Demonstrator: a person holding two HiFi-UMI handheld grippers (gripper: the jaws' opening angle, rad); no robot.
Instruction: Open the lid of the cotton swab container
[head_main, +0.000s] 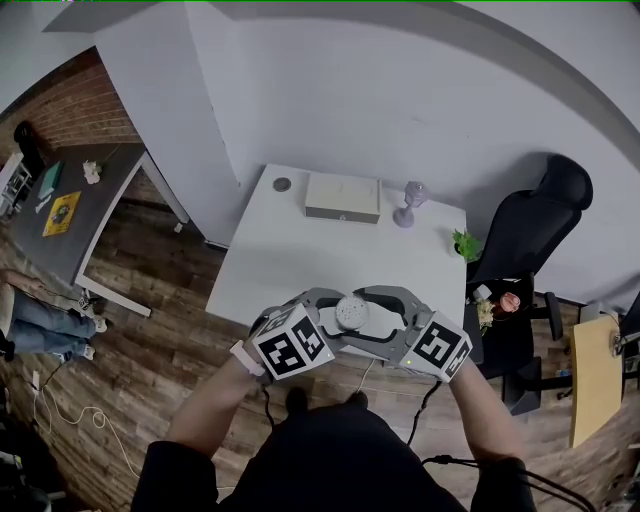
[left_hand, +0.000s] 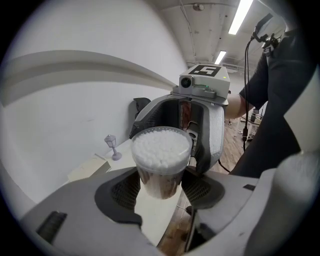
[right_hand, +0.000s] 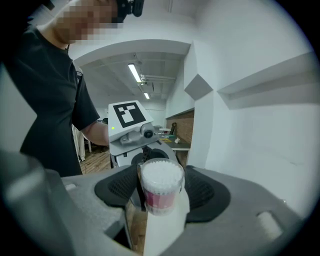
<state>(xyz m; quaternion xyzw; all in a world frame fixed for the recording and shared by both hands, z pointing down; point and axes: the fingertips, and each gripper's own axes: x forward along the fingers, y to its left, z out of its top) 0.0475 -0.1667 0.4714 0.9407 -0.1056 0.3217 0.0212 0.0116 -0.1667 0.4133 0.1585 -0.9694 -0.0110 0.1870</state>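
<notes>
**A:** Head view: cotton swab container (head_main: 352, 312) held up over the near edge of the worktop (head_main: 300, 255), wedged between left tool (head_main: 335, 320) and right tool (head_main: 372, 320).

**B:** Left gripper view: clamped on the lower body, lid (left_hand: 161, 144) apparently still on. Right gripper view: spread wide, container sitting between the pads, seemingly unpinched.

**A:** Worry?

**B:** Held by one grip only. Could twist or drop and spill if pried off-centre up top.

We note: cotton swab container (left_hand: 161, 160) fills the gap between both pairs of fingers (left_hand: 125, 190). Just past the left fingers, the right gripper (head_main: 372, 318) blocks us. Farther out, worktop (head_main: 300, 250) lies open up to box (head_main: 342, 197) and purple ornament (head_main: 410, 205).
</notes>
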